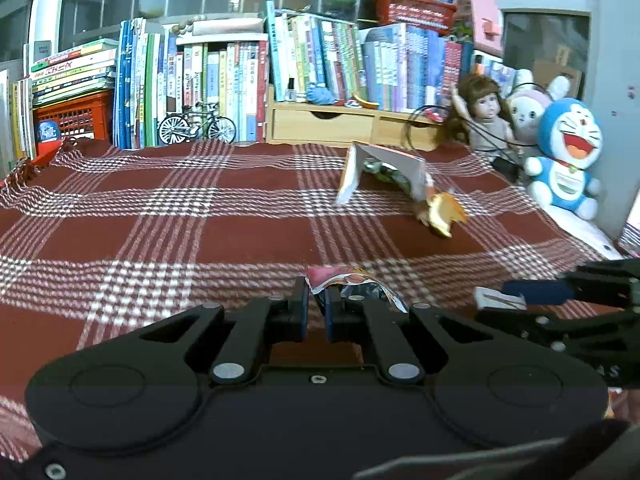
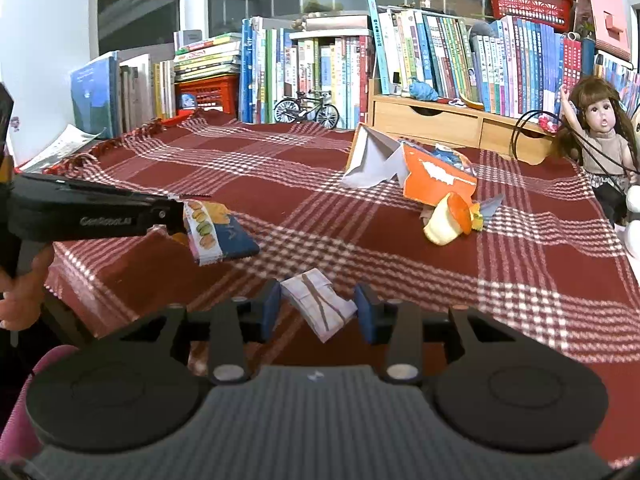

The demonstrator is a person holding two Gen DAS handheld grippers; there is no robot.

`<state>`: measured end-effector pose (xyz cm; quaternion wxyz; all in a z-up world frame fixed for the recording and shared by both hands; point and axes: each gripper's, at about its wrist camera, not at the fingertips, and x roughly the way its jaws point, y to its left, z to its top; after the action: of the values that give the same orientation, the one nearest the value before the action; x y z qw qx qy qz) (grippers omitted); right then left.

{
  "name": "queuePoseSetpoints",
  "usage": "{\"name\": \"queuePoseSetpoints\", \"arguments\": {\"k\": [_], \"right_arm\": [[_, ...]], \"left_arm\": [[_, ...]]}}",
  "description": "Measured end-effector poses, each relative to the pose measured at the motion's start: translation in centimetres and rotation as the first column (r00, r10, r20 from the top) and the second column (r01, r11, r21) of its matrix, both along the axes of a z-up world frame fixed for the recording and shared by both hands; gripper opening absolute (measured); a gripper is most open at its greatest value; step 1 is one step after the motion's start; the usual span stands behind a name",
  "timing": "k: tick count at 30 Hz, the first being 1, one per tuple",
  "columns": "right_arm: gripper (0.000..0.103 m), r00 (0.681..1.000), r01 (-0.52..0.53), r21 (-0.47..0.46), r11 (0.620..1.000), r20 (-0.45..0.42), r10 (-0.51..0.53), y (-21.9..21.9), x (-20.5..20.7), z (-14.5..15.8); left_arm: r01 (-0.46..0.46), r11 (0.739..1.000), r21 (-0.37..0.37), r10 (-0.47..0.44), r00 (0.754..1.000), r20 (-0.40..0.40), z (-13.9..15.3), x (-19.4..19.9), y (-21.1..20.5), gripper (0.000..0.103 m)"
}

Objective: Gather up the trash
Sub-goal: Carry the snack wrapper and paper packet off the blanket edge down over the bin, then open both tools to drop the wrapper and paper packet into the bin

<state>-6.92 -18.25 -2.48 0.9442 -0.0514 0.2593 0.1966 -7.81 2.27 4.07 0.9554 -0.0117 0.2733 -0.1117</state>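
Left gripper (image 1: 316,300) pinches wrapper (image 2: 218,236); right gripper (image 2: 320,308) clamps carton (image 2: 318,304).

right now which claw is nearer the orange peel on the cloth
Right. The right claw, holding a folded paper scrap, sits just in front of the orange peel. The left claw, clamped on a snack wrapper, is farther off to the peel's left.

Both wrist views low over tablecloth (image 1: 160,220); facing bookshelf (image 2: 440,52).
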Motion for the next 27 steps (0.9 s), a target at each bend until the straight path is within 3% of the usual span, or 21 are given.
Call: {"name": "queuePoseSetpoints", "arguments": {"k": [13, 20, 27], "right_arm": [[0.046, 0.997, -0.067, 0.007, 0.998, -0.037, 0.067, 0.2, -6.7, -1.3], [0.046, 0.987, -0.119, -0.012, 0.993, -0.112, 0.117, 0.1, -9.3, -3.4], [0.046, 0.967, -0.130, -0.033, 0.991, -0.225, 0.119, 0.6, -9.1, -7.7]], "left_arm": [[0.113, 0.993, 0.023, -0.112, 0.992, -0.062, -0.6, -10.6, 0.2, 0.007], [0.173, 0.983, 0.061, -0.157, 0.965, -0.208, -3.8, -13.6, -0.3, 0.007], [0.159, 0.985, 0.065, -0.125, 0.926, -0.357, -8.9, -12.4, -1.0, 0.007]]}}
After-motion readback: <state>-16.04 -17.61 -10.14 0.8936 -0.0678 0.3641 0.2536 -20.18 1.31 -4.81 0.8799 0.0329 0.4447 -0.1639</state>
